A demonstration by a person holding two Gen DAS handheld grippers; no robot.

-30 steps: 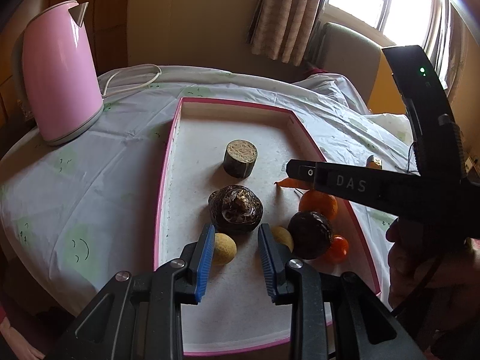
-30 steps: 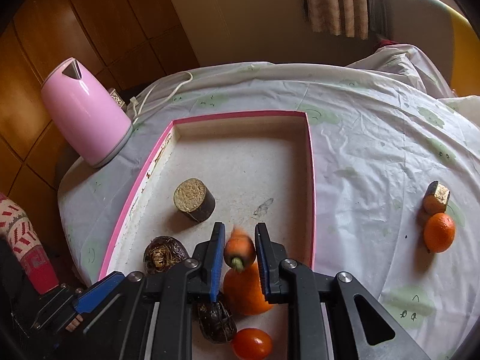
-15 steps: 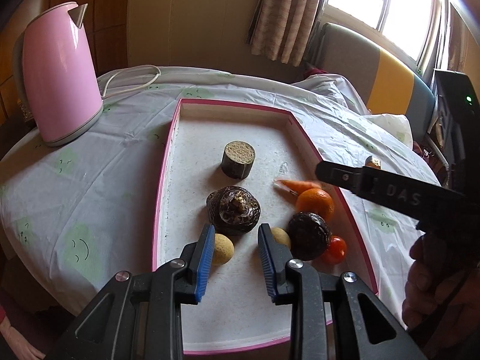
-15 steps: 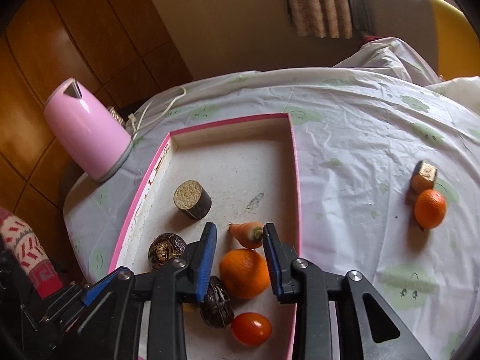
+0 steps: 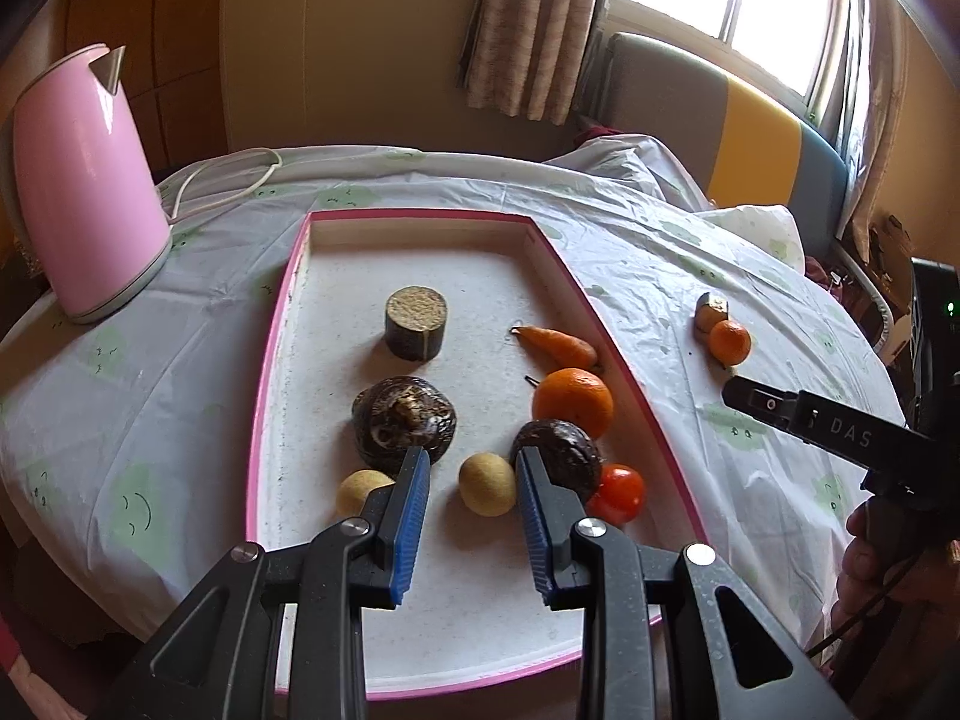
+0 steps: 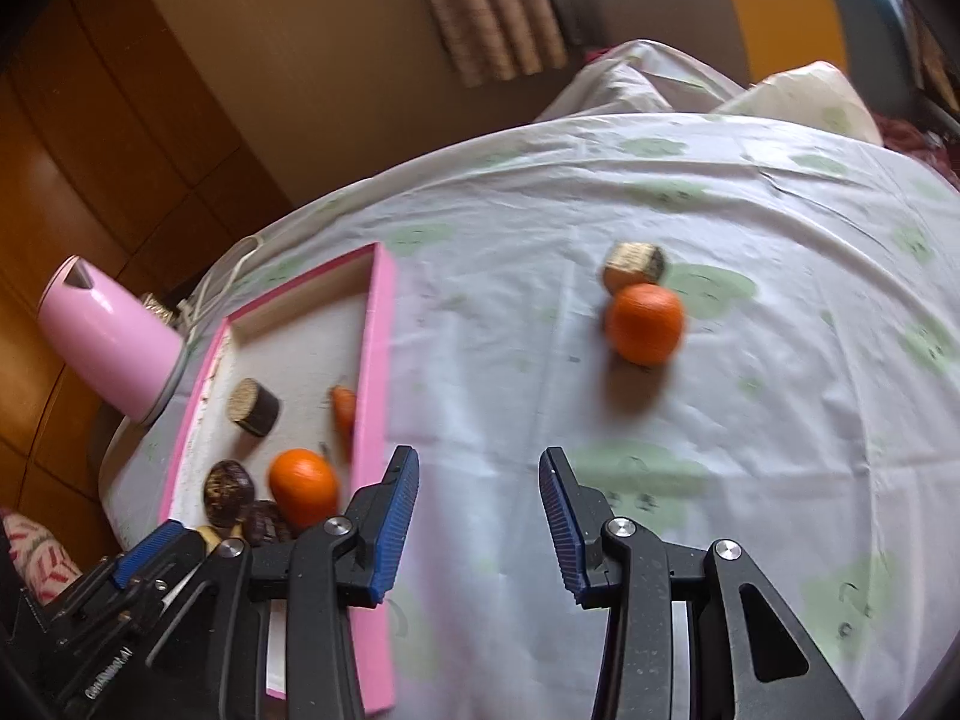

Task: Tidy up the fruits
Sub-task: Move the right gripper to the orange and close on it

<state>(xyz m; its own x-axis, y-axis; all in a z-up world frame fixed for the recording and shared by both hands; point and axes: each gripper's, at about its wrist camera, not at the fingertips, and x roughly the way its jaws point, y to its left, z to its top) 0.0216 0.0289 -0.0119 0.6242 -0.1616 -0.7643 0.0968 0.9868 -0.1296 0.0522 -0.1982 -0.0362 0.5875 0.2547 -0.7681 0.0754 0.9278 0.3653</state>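
Observation:
A pink-rimmed tray [image 5: 267, 360] holds a carrot [image 5: 558, 345], an orange [image 5: 573, 402], a dark passion fruit [image 5: 561, 450], a cherry tomato [image 5: 621, 492], two yellow longans [image 5: 487, 485], a brown taro [image 5: 402, 420] and a cut stump piece [image 5: 416, 323]. My left gripper [image 5: 471, 474] is open and empty, low over the tray's near end. My right gripper [image 6: 477, 480] is open and empty over the tablecloth, right of the tray [image 6: 375, 360]. A tangerine [image 6: 645, 324] and a small brown chunk [image 6: 633, 264] lie on the cloth ahead of it.
A pink kettle [image 5: 78, 180] with its white cord stands at the table's left. The round table has a white cloth with green prints [image 5: 690, 252]. A sofa and window lie beyond. The right gripper shows at the right of the left wrist view [image 5: 744, 397].
The right gripper let go of the carrot in the tray, opened wide, and swung right out of the tray toward the tangerine. The left gripper barely moved.

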